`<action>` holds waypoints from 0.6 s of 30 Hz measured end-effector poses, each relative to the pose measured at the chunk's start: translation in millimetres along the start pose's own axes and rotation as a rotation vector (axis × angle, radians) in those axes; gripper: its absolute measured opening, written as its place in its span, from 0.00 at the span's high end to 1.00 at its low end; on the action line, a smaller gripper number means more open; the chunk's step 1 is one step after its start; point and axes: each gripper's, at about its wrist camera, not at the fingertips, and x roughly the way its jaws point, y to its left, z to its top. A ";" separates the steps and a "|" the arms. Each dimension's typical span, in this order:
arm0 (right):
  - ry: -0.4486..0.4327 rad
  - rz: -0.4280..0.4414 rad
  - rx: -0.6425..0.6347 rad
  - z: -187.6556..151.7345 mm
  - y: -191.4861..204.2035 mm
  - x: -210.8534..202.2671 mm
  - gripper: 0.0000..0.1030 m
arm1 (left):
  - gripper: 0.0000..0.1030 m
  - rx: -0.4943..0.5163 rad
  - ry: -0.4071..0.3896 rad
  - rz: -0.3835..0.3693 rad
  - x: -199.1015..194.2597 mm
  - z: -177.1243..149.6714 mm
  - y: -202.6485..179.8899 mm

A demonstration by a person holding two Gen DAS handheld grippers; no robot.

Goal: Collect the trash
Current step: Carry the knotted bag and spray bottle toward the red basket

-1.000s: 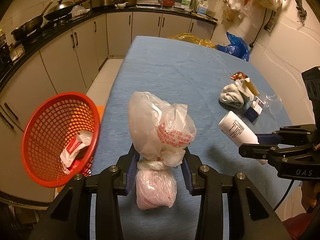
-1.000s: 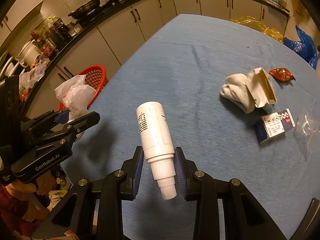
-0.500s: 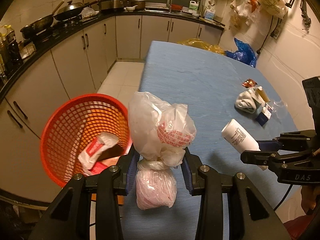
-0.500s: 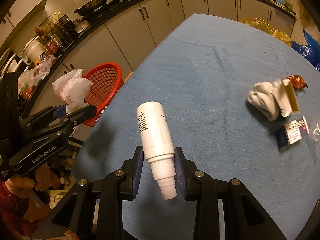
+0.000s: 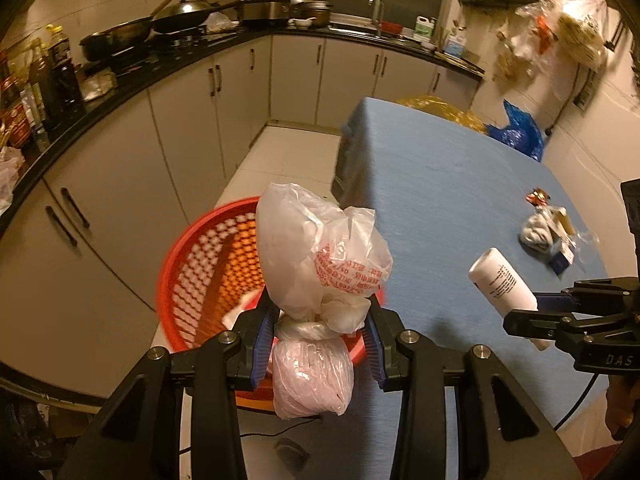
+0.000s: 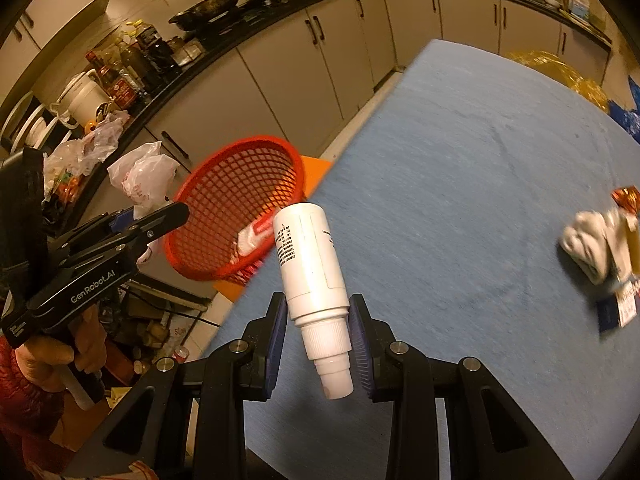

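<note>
My left gripper is shut on a knotted white plastic bag with red print, held in the air over the red mesh basket beside the table's left edge. The bag also shows in the right wrist view. My right gripper is shut on a white bottle, gripped near its cap, above the blue table. The basket holds a red-and-white wrapper. The right gripper and bottle show at the right of the left wrist view.
On the table's right side lie a crumpled white cloth with a carton, a small blue box and a red snack wrapper. Yellow and blue bags lie at the far end. Kitchen cabinets and a counter with pans run along the left.
Both grippers have moved left with their loads. The bag has gone from above the table to above the basket. The bottle now hangs near the table's left edge.
</note>
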 end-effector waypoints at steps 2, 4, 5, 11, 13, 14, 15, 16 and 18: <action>-0.005 0.008 -0.007 8.1 7.9 3.4 0.67 | 0.63 -0.015 -0.007 0.012 -1.7 3.6 13.2; -0.008 0.014 -0.020 17.3 16.9 7.5 0.67 | 0.63 -0.025 -0.011 0.021 -2.2 6.4 23.2; -0.010 0.016 -0.027 21.5 21.4 9.5 0.67 | 0.63 -0.029 -0.014 0.024 -2.5 7.8 27.5; -0.023 0.028 -0.054 45.8 44.9 20.4 0.67 | 0.63 -0.048 -0.018 0.037 -0.6 13.8 51.2; -0.023 0.028 -0.061 51.9 50.9 25.0 0.67 | 0.63 -0.046 -0.019 0.040 1.0 14.8 54.4; -0.020 0.029 -0.062 54.7 52.9 27.6 0.67 | 0.63 -0.045 -0.018 0.038 1.6 14.9 55.3; -0.017 0.032 -0.060 57.2 54.7 30.5 0.67 | 0.63 -0.046 -0.018 0.037 1.3 14.8 54.6; -0.014 0.034 -0.058 58.9 55.1 32.4 0.67 | 0.63 -0.043 -0.015 0.037 2.5 15.1 55.7; -0.002 0.037 -0.053 63.5 58.5 39.2 0.67 | 0.63 -0.039 -0.012 0.038 4.1 14.8 55.9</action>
